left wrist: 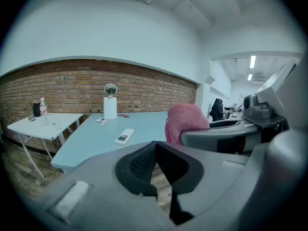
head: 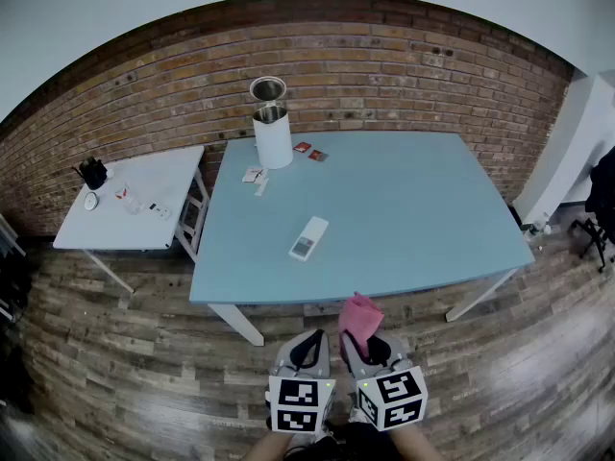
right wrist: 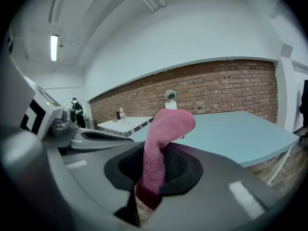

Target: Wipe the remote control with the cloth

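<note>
Two tables: a blue table [head: 432, 219] and a white table [head: 125, 227]. One remote control [head: 308, 238], one pink cloth [head: 360, 313], one white can [head: 273, 138]. Two grippers: left gripper [head: 315, 337], right gripper [head: 359, 344].

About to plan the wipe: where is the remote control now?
In the head view the remote control lies on the blue table, left of centre, between the white canister at the back and the front edge.

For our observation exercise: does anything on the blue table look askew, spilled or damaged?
Nothing looks spilled or damaged. The remote control lies slantwise to the edges of the blue table. The white canister near the far edge stands with its lid tipped open, and a few small items lie loose beside it.
</note>
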{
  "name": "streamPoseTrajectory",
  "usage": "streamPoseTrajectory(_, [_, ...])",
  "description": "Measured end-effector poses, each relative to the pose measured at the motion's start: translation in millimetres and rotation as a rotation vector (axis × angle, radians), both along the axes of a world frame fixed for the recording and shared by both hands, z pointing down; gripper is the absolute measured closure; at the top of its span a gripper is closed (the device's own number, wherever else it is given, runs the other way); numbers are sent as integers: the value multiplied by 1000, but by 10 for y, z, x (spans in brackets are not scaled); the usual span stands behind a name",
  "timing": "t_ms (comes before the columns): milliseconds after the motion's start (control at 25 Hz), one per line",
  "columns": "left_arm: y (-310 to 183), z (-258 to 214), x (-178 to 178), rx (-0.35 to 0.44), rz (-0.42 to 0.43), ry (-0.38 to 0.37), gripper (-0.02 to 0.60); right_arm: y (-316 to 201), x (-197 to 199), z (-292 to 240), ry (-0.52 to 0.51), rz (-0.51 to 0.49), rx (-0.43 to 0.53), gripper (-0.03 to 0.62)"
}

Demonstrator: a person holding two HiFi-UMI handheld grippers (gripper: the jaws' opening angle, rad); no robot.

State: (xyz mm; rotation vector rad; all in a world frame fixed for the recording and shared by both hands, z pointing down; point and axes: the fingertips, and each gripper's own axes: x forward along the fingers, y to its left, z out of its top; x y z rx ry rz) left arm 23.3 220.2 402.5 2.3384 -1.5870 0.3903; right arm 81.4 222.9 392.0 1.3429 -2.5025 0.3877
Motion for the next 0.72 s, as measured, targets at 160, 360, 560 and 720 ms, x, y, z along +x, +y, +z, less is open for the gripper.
streamPoseTrajectory(160, [-43,-4,-8,1,4,9,578,-47,3,-20,-9,9,6,519])
streamPoseTrajectory(360, [-36,26,-19,3,15,18,578,-46,13,-24,-30,35,13,517])
streamPoseTrajectory(560, [-103,87,-23,-3,23,10,577,-104,20,35,-31,44,0,517])
streamPoseTrajectory(720, [-230,106,-74,-3,19,-2,577,-228,-3,47,-31,47,-4,517])
